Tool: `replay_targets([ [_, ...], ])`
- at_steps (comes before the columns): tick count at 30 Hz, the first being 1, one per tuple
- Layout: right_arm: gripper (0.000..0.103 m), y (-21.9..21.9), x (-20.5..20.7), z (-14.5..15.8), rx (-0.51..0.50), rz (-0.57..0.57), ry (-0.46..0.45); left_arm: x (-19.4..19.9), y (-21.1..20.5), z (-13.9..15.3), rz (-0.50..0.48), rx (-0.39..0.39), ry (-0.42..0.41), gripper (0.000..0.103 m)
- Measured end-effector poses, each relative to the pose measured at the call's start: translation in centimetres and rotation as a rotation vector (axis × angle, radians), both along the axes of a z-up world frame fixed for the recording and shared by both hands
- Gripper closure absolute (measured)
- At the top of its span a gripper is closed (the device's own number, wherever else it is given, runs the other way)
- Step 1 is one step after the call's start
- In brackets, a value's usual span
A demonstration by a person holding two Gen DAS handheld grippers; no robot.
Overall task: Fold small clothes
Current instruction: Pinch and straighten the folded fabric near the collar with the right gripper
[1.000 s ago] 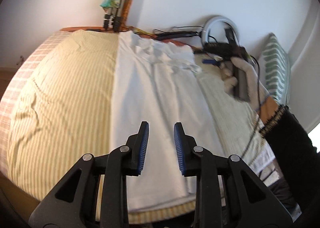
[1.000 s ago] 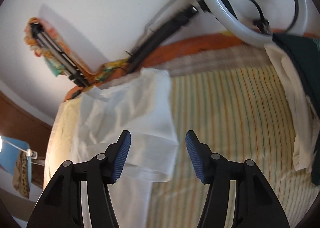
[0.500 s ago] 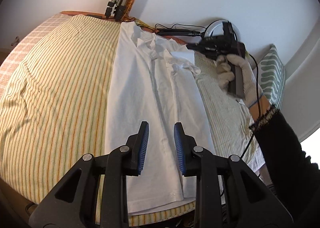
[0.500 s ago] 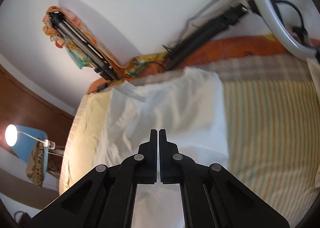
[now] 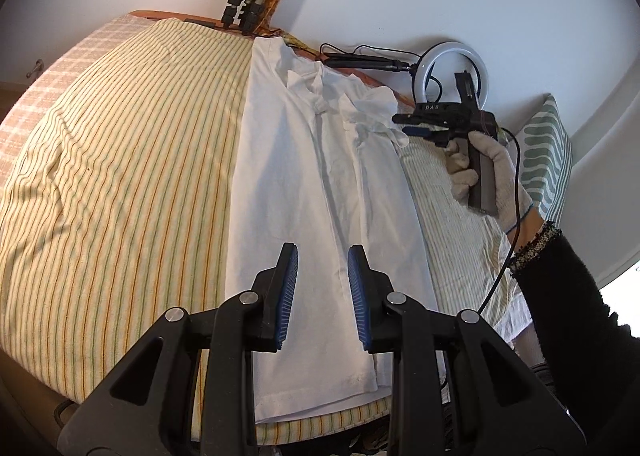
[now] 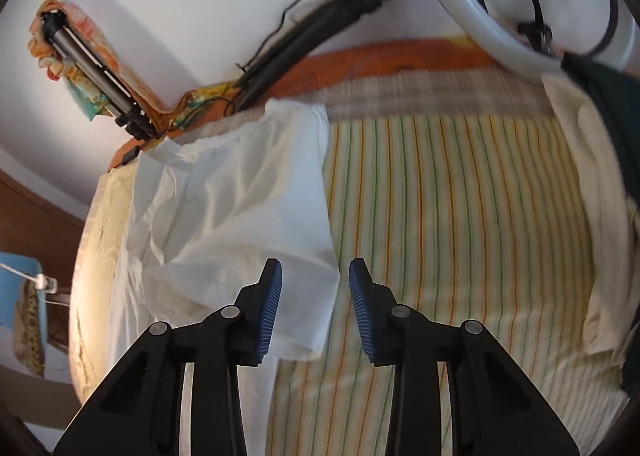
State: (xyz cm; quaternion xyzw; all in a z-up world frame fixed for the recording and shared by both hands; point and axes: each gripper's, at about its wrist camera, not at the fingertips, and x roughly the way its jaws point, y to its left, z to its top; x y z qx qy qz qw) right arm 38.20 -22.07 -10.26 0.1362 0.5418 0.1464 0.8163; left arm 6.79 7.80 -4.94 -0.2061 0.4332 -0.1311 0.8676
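Across the striped bedspread lies the white T-shirt, stretched lengthwise from the near edge of the bed to the far headboard side, its left half already turned in so that a straight fold edge runs along the left. I judge the long sides are being brought in first, so the shirt becomes a narrow strip before it is folded across.

My left gripper hangs over the near part of the shirt, pointing down at it, jaws a little apart with nothing between them; only cloth shows beyond the gap. I keep it there, I think, to be ready to take the hem or pin the fabric once the far end is settled.

My right gripper hovers over the far right sleeve, which lies folded inward over the chest. Its jaws are opening, and nothing is clamped: the sleeve's right edge shows below and between the blue pads, but they do not press it. From the left wrist view, my gloved right hand holds that gripper just beside the crumpled shoulder and collar.

Beyond the bed, a ring light and a tripod rest against the wall, and more pale cloth lies at the right of the bed, well apart from the shirt.
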Motion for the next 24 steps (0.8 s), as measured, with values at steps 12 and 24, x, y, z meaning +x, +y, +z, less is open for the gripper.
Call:
replay_targets([
  [12, 0.101, 1.2, -1.0, 1.1, 0.072, 0.038, -0.015, -0.1, -0.4, 0.3, -0.010, 0.011, -0.016, 0.078],
  [24, 0.101, 9.7, 3.9, 6.2, 0.117, 0.121, -0.126, -0.3, -0.3, 0.7, -0.007, 0.005, -0.033, 0.078],
])
